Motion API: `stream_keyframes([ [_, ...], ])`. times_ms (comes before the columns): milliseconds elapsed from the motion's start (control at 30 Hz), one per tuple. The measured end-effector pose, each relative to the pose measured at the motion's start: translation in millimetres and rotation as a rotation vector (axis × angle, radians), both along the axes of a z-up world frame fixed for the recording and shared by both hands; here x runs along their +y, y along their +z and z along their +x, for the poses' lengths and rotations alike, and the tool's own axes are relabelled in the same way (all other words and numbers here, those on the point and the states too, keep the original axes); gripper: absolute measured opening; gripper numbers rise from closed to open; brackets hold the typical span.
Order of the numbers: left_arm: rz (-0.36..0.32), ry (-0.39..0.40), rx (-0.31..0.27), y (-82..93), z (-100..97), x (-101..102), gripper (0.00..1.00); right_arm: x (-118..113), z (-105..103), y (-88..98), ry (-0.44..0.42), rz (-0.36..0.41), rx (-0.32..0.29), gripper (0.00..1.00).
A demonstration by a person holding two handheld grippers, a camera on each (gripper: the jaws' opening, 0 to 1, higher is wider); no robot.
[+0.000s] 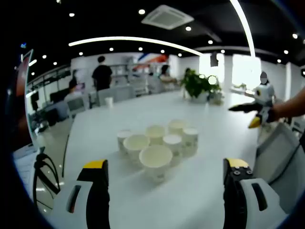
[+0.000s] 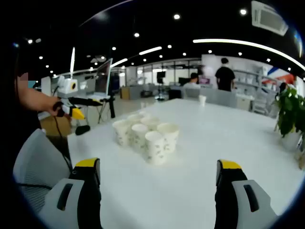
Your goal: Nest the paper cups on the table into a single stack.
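Room: an open office with round ceiling lights, long light strips and a ceiling air unit (image 1: 167, 17); people stand and sit at desks in the background.
Surface: a large white surface (image 1: 200, 157) carries the cups; in the right gripper view it is the same white surface (image 2: 190, 157).
Paper cups: a tight cluster of white paper cups (image 1: 157, 143) stands upright near the middle of the surface, mouths up, touching or just beside one another; none is nested in another as far as can be seen. In the right gripper view the cluster (image 2: 145, 133) sits ahead and slightly left of centre.
Lone cup: one more white cup (image 1: 109, 101) stands well apart at the far edge, also seen in the right gripper view (image 2: 202, 100).
Plant: a green potted plant (image 1: 198, 85) stands at the far side of the surface; in the right gripper view it is at the right edge (image 2: 288, 119).
Left tongs: the left tongs (image 1: 165, 179) are spread wide with nothing between them, short of the cluster.
Right tongs: the right tongs (image 2: 157, 174) are likewise wide apart and empty, short of the cups.
Chair: a grey chair back (image 2: 35, 162) stands beside the surface.
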State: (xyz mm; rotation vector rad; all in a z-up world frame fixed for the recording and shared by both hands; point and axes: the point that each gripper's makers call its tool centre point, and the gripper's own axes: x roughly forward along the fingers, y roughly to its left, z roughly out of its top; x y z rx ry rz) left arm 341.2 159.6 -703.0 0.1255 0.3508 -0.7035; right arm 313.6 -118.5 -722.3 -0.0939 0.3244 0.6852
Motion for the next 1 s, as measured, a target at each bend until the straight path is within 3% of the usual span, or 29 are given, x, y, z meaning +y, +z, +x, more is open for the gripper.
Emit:
stream_keyframes([
  [633, 0.002, 0.007, 0.017, -4.4, 0.6, -0.4, 0.98, -0.6, 1.5, -0.9, -0.004, 0.0, -0.013, 1.0],
  [733, 0.005, 0.003, -0.011, -1.3, 1.1, -1.3, 0.98, 0.0, 3.4, 0.1, -0.006, -0.003, -0.014, 1.0],
  [1000, 0.006, 0.01, -0.004, -5.8, 3.6, -0.8, 0.98, 3.3, 4.2, 3.7, -0.004, 0.006, -0.026, 1.0],
])
